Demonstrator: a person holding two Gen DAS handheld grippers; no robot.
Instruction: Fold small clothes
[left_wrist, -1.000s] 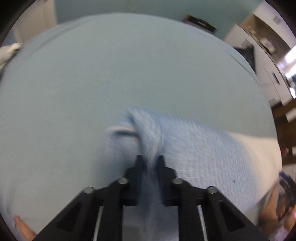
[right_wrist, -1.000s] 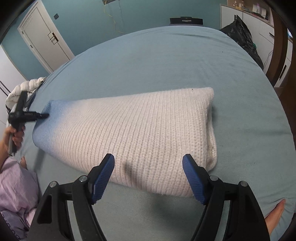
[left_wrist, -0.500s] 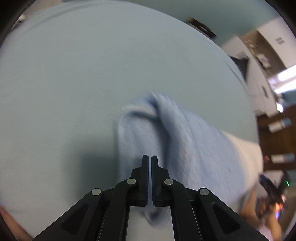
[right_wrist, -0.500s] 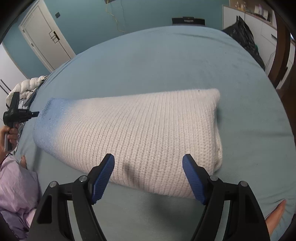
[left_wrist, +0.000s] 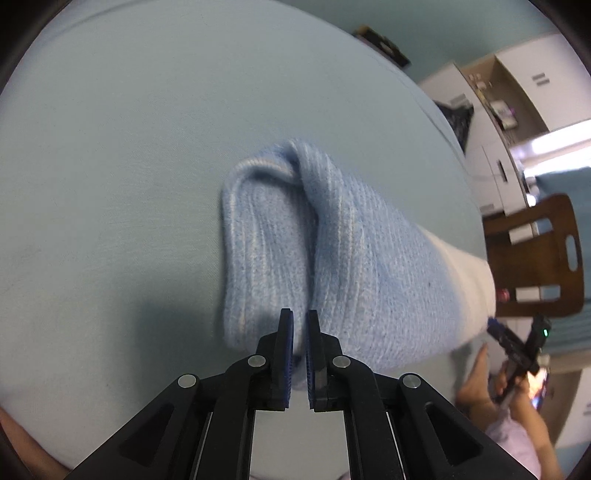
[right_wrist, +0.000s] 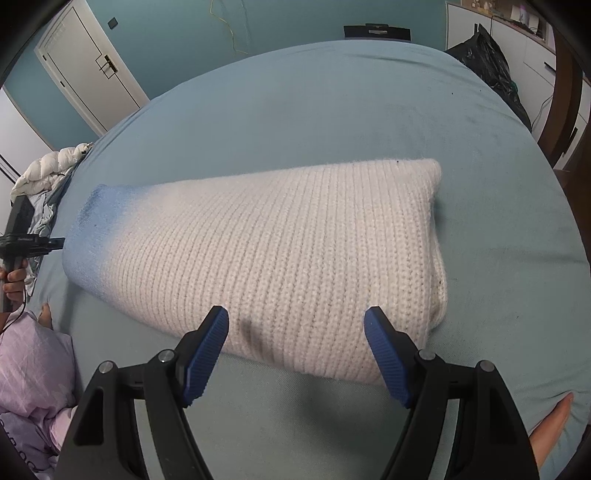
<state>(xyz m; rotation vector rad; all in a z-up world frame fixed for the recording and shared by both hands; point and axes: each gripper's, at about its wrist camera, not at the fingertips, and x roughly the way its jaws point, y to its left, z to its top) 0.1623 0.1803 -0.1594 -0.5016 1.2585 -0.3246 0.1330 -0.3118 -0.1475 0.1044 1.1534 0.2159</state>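
Note:
A knitted sweater (right_wrist: 280, 251), white fading to blue at one end, lies folded into a long wedge on the light blue bed (right_wrist: 332, 92). In the left wrist view its blue end (left_wrist: 332, 251) lies just past my left gripper (left_wrist: 298, 317), whose jaws stand a narrow gap apart with no cloth between them. My right gripper (right_wrist: 295, 321) is wide open just above the white end, near its front edge. The left gripper also shows in the right wrist view (right_wrist: 29, 242) at the blue end, held by a hand.
A white door (right_wrist: 88, 70) and a heap of white bedding (right_wrist: 48, 170) are at the left. A black bag (right_wrist: 487, 62) and white cabinets are at the back right. A wooden chair (left_wrist: 535, 258) stands beside the bed. Bare feet (right_wrist: 550, 424) rest at the bed's edge.
My left gripper let go of the blue end, pulled back a little, and its jaws parted slightly. The right gripper stayed open and edged closer to the sweater.

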